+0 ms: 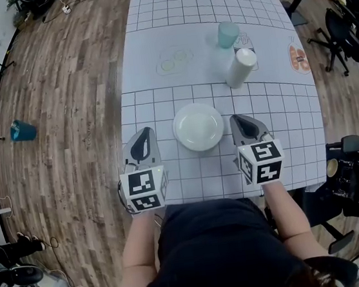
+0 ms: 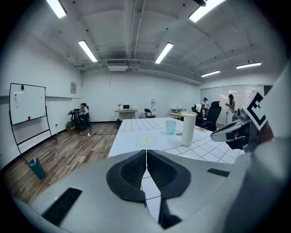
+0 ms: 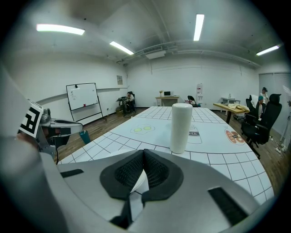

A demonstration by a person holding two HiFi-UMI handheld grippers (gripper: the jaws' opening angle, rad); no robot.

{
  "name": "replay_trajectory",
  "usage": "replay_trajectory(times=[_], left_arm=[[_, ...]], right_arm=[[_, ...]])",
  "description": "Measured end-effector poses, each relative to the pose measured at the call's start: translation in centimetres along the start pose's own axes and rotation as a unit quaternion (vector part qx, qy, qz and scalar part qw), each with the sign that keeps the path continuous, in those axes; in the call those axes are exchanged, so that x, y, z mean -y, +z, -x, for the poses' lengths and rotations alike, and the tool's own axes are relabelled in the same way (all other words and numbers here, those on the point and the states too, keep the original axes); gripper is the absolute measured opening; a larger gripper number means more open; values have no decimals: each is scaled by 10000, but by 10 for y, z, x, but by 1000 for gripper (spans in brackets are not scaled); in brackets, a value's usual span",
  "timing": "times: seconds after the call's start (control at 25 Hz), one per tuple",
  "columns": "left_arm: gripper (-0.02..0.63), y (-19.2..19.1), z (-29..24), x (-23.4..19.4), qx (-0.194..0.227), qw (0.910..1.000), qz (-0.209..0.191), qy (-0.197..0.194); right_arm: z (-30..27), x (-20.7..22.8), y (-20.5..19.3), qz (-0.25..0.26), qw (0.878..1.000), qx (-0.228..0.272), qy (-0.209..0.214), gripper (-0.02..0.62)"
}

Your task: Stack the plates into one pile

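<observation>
The left hand-held gripper [image 1: 144, 137] and the right hand-held gripper [image 1: 242, 124] rest low over the white grid-lined table [image 1: 162, 109], side by side and pointing away from the person. A round white plate [image 1: 198, 126] lies flat on the table between them. It is just to the right of the left hand-held gripper and just to the left of the right one, and it touches neither. Whether more than one plate lies there cannot be told.

In the left gripper view the dark ribbed pads of the left hand-held gripper [image 2: 146, 152] are pressed together with nothing between them. In the right gripper view the right hand-held gripper [image 3: 143, 152] is likewise pressed together and empty, and a white edge of the plate [image 3: 136, 182] shows below its pads.

Ahead of the right hand-held gripper stands a tall white cylinder [image 1: 241, 67], upright and well apart from the plate. Beyond the cylinder is a translucent pale teal cup [image 1: 228, 34], also upright. From the left hand-held gripper both stand ahead and to the right. A printed pair of green circles [image 1: 174, 61] lies on the table ahead of the plate. Far to the left of the left hand-held gripper, a dark teal cup [image 1: 22, 130] sits on the wooden floor [image 1: 62, 89].
</observation>
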State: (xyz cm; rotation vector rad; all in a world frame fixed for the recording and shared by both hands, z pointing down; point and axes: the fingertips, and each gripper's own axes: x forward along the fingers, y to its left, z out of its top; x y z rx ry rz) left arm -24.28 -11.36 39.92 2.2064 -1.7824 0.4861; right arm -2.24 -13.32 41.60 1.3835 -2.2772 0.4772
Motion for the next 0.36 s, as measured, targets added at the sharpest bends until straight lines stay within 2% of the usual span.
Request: replay_trajectory(times=[0.36], left_arm=[[32, -5, -2, 1, -120, 9999, 11, -39]], right_arm=[[0, 3, 0, 2, 10000, -9, 0, 16]])
